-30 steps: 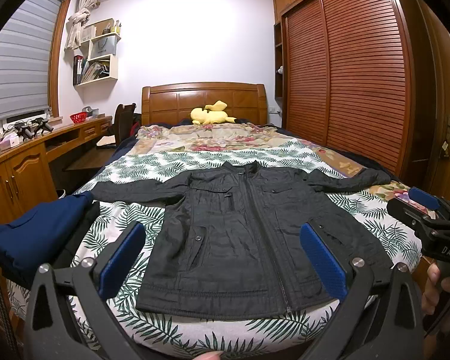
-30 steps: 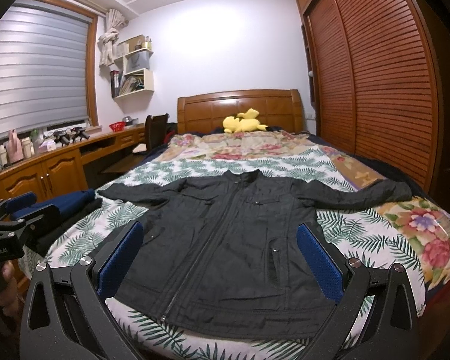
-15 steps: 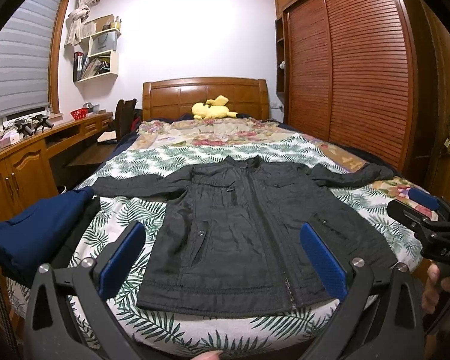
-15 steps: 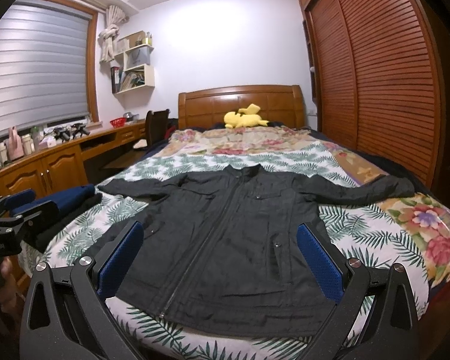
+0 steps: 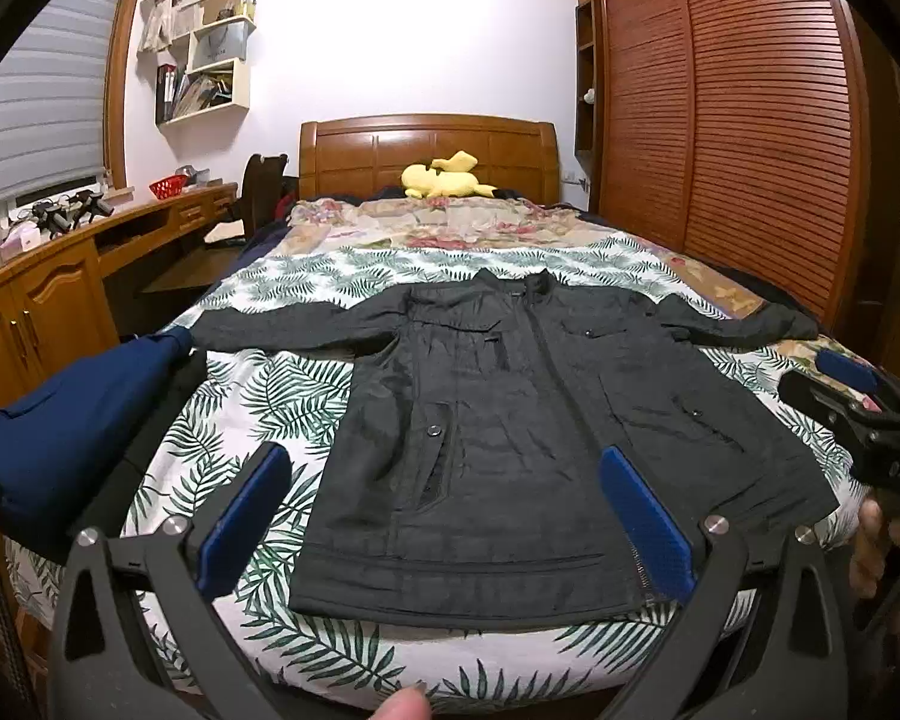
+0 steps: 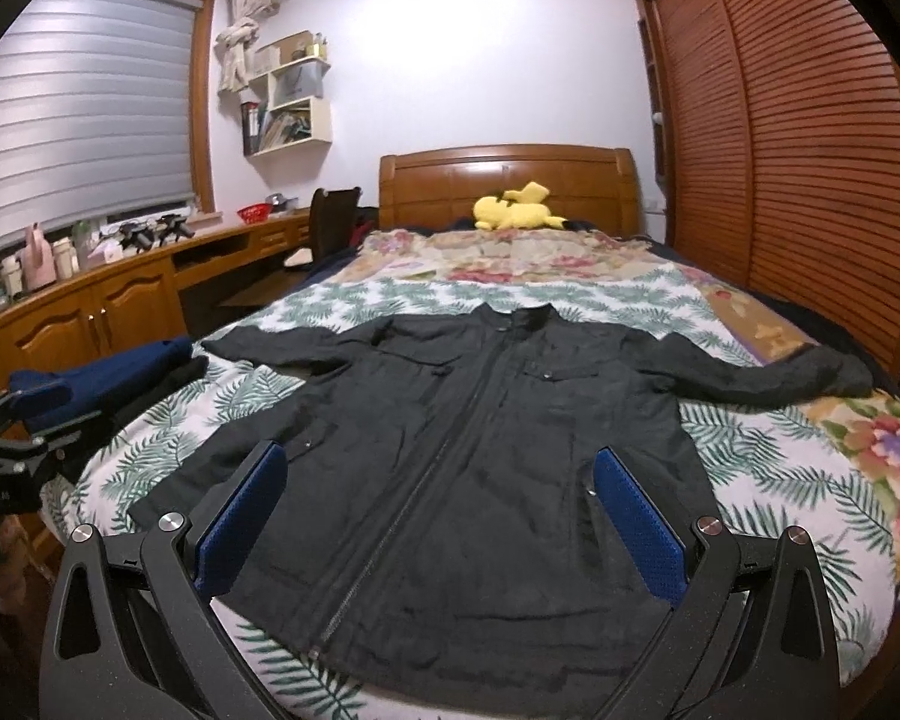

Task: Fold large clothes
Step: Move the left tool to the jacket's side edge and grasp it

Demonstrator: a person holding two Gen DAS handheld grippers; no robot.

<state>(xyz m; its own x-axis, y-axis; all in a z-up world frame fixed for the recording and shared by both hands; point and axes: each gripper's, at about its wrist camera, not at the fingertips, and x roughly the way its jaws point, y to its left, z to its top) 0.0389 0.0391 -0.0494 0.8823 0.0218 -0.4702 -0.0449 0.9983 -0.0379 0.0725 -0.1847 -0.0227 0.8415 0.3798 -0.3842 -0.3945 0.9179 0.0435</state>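
Note:
A black zip-up jacket [image 5: 510,420] lies flat, front up, on the bed with both sleeves spread out; it also shows in the right wrist view [image 6: 486,462]. My left gripper [image 5: 444,516] is open and empty, hovering above the jacket's hem near the bed's foot edge. My right gripper [image 6: 438,516] is open and empty, over the hem a little to the right. The right gripper shows at the right edge of the left wrist view [image 5: 858,414], and the left gripper at the left edge of the right wrist view [image 6: 12,438].
The bed [image 5: 282,396] has a palm-leaf cover. A folded navy garment [image 5: 60,420] lies at its left front corner. A yellow plush [image 5: 444,177] sits by the headboard. A wooden desk [image 5: 48,276] runs along the left; a slatted wardrobe [image 5: 750,138] stands right.
Both grippers have tilted downward and moved closer over the jacket's hem; the bed and jacket sit lower and larger in view. Both stay open.

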